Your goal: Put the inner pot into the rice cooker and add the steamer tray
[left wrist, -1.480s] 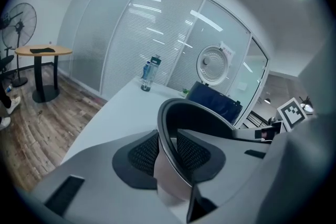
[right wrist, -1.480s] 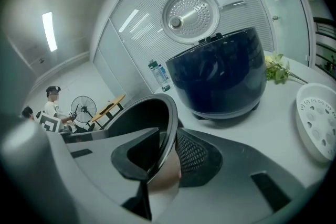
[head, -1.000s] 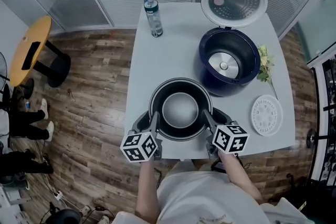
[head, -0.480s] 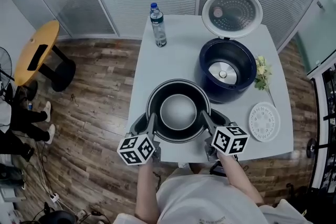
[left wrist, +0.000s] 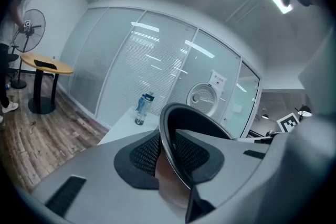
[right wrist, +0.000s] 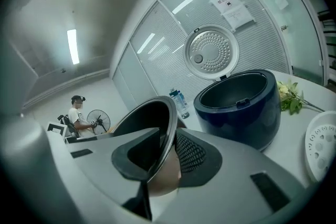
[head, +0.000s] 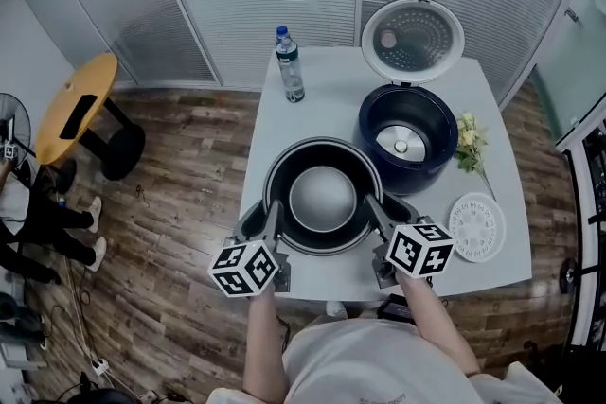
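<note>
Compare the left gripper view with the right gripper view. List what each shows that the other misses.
Left gripper view only: the wood floor. Right gripper view only: the dark blue body of the rice cooker, the flowers and the white steamer tray. Both: the rim of the inner pot pinched between jaws, by the left hand-held gripper in one, the right hand-held gripper in the other; also the water bottle and the open lid.

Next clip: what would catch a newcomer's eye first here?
The dark inner pot, clamped by its rim between the left hand-held gripper and the right hand-held gripper at the near edge of the table. Behind it to the right stands the open rice cooker, empty, with the white steamer tray lying at the table's right edge.
</note>
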`<state>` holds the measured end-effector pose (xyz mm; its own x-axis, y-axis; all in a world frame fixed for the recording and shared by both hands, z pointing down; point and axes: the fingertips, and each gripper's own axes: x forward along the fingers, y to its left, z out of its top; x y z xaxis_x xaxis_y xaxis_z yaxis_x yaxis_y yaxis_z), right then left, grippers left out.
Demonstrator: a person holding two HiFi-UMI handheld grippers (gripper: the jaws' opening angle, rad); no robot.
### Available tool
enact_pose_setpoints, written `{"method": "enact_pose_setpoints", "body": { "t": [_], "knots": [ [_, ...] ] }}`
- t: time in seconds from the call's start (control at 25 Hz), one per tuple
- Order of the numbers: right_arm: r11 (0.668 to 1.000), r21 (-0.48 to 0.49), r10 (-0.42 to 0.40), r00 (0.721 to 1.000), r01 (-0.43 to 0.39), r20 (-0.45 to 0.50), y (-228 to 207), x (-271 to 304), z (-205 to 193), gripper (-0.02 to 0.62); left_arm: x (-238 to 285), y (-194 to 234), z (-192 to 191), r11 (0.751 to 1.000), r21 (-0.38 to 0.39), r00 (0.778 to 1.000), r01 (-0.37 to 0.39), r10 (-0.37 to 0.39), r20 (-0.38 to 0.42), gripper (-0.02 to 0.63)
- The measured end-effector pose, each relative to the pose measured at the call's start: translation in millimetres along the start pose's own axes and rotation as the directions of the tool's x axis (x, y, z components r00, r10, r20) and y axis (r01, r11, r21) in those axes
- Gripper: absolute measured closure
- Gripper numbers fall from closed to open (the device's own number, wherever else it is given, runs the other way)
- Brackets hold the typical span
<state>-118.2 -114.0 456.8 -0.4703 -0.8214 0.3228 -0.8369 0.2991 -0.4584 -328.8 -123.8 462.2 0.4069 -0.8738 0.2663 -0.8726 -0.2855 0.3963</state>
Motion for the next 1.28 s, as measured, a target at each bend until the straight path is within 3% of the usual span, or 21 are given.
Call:
{"method": "enact_pose_setpoints", "body": {
  "t": [0.92, 1.28],
  "knots": [
    [0.998, -0.054, 0.031, 0.992, -0.025, 0.120, 21.5, -17.2, 60.9, 0.492, -1.0, -27.1, 58.0, 0.997, 0.025, 0.993, 0.076, -0.078, 0.093, 0.517],
    [0.999, -0.054, 0.011, 0.984, -0.002, 0.177, 25.5, -38.2, 80.6, 0.492, -0.9, -48.3, 79.2, 0.989, 0.044, 0.983, 0.143, -0.147, 0.106, 0.517]
  ]
}}
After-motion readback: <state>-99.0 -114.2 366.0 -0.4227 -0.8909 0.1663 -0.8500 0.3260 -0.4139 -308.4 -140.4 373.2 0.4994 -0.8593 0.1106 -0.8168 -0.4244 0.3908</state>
